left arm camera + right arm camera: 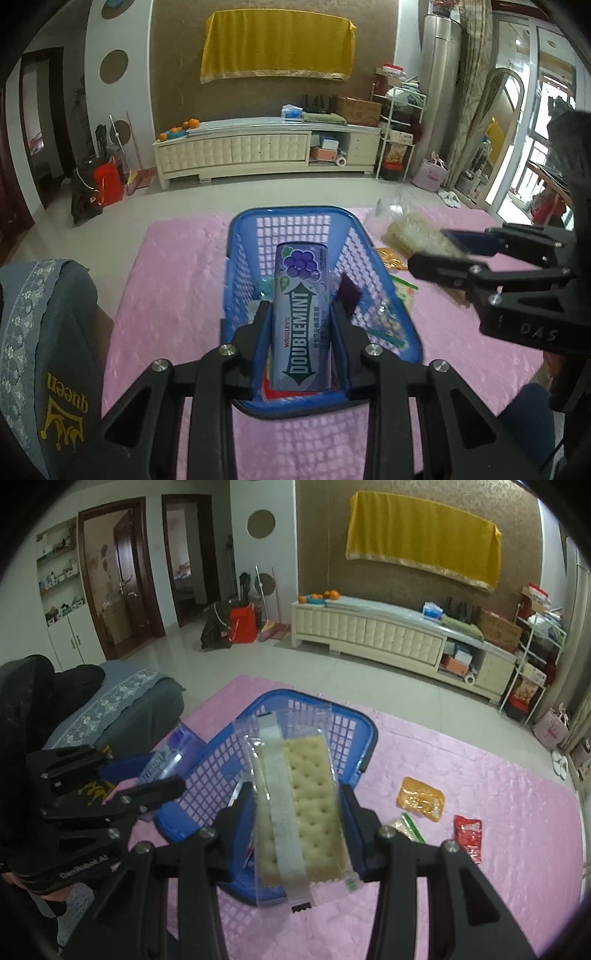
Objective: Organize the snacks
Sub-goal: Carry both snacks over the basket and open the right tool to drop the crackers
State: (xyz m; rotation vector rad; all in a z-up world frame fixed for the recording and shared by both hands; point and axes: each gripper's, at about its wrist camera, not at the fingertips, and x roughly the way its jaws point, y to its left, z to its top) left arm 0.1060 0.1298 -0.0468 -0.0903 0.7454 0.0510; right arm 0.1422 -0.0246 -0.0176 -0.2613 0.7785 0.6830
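Black plastic left gripper point(301, 325): clenched on a purple gum pack point(301, 314), its pads pressing the pack's two long sides near the lower half.
Gum pack: a stiff little carton, printed side up, held lengthwise above the blue basket point(236, 240). Judged light and rigid; the long edges give the firmest hold, though the glossy wrap may slip.
Right gripper point(297, 812): grasping a cracker packet point(299, 812) by its two long edges, about midway along.
Cracker packet: clear film around pale, dotted crackers, with a white strip down the middle. It hangs over the basket's near rim. Judged light but brittle; a hard squeeze could snap the crackers, and the loose film ends give poor hold, so the sides over the biscuit are the better place.
Basket: blue plastic lattice, standing near the middle of the desk, which is covered by a pink cloth point(480, 794). A few small wrapped items already lie inside, too hidden to name.
Loose snacks: an orange packet point(421, 797), a green-striped packet point(408, 827) and a red packet point(469, 834) lie on the cloth to the right of the basket, apart from it.
Left edge of the desk: a grey, lace-trimmed cushion point(44, 332).
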